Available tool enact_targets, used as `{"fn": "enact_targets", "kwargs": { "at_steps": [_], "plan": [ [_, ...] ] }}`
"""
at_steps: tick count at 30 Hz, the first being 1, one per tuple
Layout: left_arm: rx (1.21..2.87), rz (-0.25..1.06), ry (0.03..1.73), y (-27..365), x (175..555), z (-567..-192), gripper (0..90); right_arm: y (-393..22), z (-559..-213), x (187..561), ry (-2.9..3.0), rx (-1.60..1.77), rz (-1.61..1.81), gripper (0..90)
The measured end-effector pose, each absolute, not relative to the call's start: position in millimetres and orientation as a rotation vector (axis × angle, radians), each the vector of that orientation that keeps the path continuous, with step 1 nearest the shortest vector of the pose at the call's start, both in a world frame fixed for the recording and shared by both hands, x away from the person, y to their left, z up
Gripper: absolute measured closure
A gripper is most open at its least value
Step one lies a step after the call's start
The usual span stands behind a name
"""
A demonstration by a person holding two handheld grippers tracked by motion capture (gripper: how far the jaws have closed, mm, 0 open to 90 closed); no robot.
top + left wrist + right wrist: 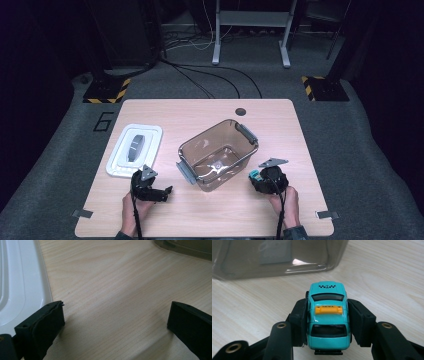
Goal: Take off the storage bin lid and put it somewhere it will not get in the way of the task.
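Working from left to right, I keep the left gripper (pixel 161 192) idle, jaws spread over bare wood with the white lid (pixel 15 285) just off its left jaw. Ahead of my right gripper (pixel 327 315) stands the clear bin (pixel 218 154). Its jaws pinch the teal toy taxi (pixel 328 317) by the doors; I judge it light, rigid, slick-painted.
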State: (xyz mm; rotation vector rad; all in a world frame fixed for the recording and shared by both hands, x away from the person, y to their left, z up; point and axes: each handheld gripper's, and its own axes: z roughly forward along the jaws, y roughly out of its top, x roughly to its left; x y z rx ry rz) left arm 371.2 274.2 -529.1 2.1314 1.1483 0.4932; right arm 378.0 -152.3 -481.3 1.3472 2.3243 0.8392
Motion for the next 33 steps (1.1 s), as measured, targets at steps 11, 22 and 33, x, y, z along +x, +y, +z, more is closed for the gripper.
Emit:
{"fn": "enact_targets", "kwargs": {
  "at_steps": [11,22,33],
  "plan": [
    [2.131,0.493,1.148,274.2,371.2,-529.1,0.6,-166.0,-475.8,393.8,2.293,1.385,0.813,52.3],
    [2.131,0.492,1.149,274.2,371.2,-529.1,0.6,-172.0,-463.3,407.9,2.282,1.395,0.805,52.3],
    [2.131,0.490,1.148,274.2,371.2,-529.1,0.6,-177.0,-450.8,419.7,2.266,1.403,0.780,52.3]
  ]
}}
